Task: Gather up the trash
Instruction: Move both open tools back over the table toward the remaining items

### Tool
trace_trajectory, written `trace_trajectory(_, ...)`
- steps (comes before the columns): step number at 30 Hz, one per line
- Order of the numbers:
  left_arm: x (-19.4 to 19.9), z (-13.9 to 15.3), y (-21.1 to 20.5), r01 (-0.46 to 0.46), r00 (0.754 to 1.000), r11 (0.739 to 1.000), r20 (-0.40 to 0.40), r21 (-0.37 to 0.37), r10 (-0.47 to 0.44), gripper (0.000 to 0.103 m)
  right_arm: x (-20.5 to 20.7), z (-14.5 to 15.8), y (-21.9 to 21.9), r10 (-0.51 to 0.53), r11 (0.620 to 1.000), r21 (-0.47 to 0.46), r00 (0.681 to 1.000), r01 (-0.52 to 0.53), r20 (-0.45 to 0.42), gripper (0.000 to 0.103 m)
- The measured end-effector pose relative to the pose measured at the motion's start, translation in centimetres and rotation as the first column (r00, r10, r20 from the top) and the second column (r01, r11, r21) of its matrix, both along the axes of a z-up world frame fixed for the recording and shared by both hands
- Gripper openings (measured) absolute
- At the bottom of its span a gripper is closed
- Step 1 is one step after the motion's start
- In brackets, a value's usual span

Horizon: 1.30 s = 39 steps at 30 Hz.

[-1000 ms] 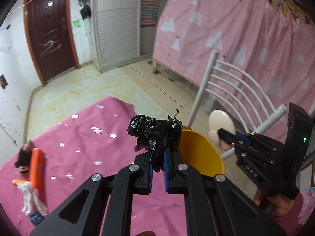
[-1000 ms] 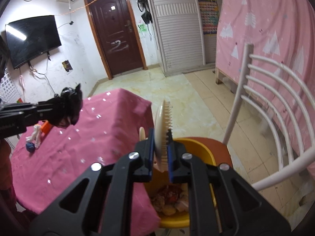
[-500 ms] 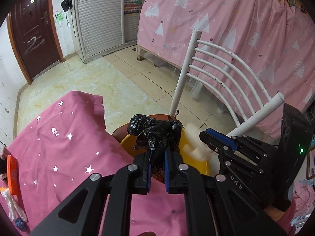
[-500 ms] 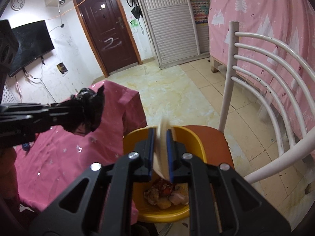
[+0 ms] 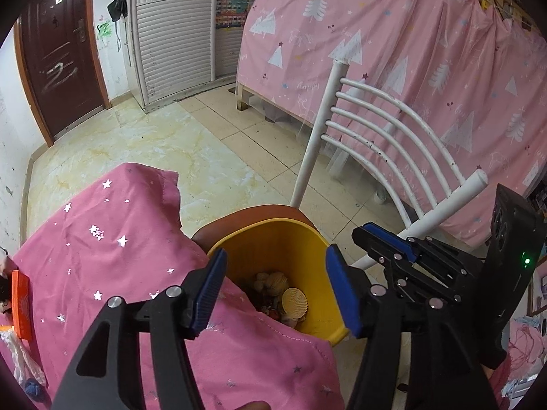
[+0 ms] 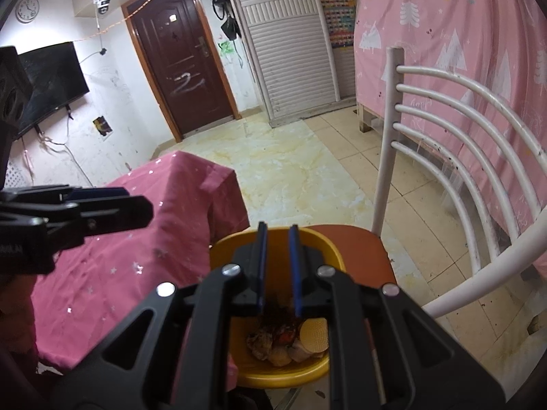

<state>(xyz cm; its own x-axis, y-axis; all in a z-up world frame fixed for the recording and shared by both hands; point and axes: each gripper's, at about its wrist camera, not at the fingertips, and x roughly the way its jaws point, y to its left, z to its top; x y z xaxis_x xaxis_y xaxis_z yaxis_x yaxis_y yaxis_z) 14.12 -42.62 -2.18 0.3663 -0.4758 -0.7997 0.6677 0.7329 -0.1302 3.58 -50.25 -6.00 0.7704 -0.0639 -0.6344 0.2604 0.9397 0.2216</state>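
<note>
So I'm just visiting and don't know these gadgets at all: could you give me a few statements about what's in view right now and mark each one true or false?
1. The yellow bin sits on a chair seat. True.
2. The left gripper is clamped on a black bag. False: its jaws are opening and nothing is between them.
3. A pale round ridged disc lies inside the bin among food scraps. True.
4. The tablecloth is plain blue. False: it is pink with small stars.
5. The right gripper holds a comb. False: its jaws are opening with nothing between them.
</note>
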Motion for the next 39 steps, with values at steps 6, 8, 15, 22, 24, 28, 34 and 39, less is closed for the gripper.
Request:
trace_trajectory(6, 0.0, 1.6, 3.1, -0.039, 0.999, 0.999, 0.024, -0.037, 0.040, 0.053, 1.1, 1.4, 2.7, 0.063, 0.998, -0.023, 0.998, -0.062, 0.020, 0.037)
trace_trajectory(8, 0.2, 2.2, 4.2, -0.056, 0.998, 0.997, 0.034, -0.048, 0.057, 0.053, 1.8, 1.8, 4.1, 0.093, 0.995, -0.034, 0.995, -0.093, 0.022, 0.039)
trace_trajectory(15, 1.1, 3.9, 10.0, -0.148, 0.986, 0.986, 0.069, -0.076, 0.154, 0.055, 3.9, 3.1, 8.3, 0.180, 0.982, -0.059, 0.983, -0.178, 0.028, 0.047)
trace_trajectory(22, 1.7, 4.7, 16.5, -0.242, 0.964, 0.965, 0.086, -0.100, 0.251, 0.056, 6.2, 3.6, 13.6, 0.284, 0.956, -0.084, 0.959, -0.282, 0.011, 0.047)
trace_trajectory(24, 1.9, 4.8, 18.6, -0.270, 0.957, 0.956, 0.078, -0.114, 0.280, 0.057, 6.9, 3.8, 14.8, 0.304, 0.949, -0.089, 0.953, -0.302, 0.010, 0.048)
trace_trajectory(28, 1.8, 4.9, 21.7, -0.311, 0.943, 0.942, 0.082, -0.122, 0.322, 0.058, 8.0, 4.2, 17.4, 0.343, 0.935, -0.095, 0.939, -0.341, 0.007, 0.048)
trace_trajectory(34, 1.9, 4.4, 26.7, -0.379, 0.918, 0.917, 0.075, -0.126, 0.390, 0.059, 9.3, 4.4, 21.4, 0.400, 0.910, -0.110, 0.916, -0.399, -0.012, 0.049)
trace_trajectory(39, 2.1, 3.4, 30.4, -0.430, 0.896, 0.895, 0.062, -0.117, 0.439, 0.060, 10.3, 4.4, 24.7, 0.448, 0.886, -0.122, 0.894, -0.448, -0.026, 0.056)
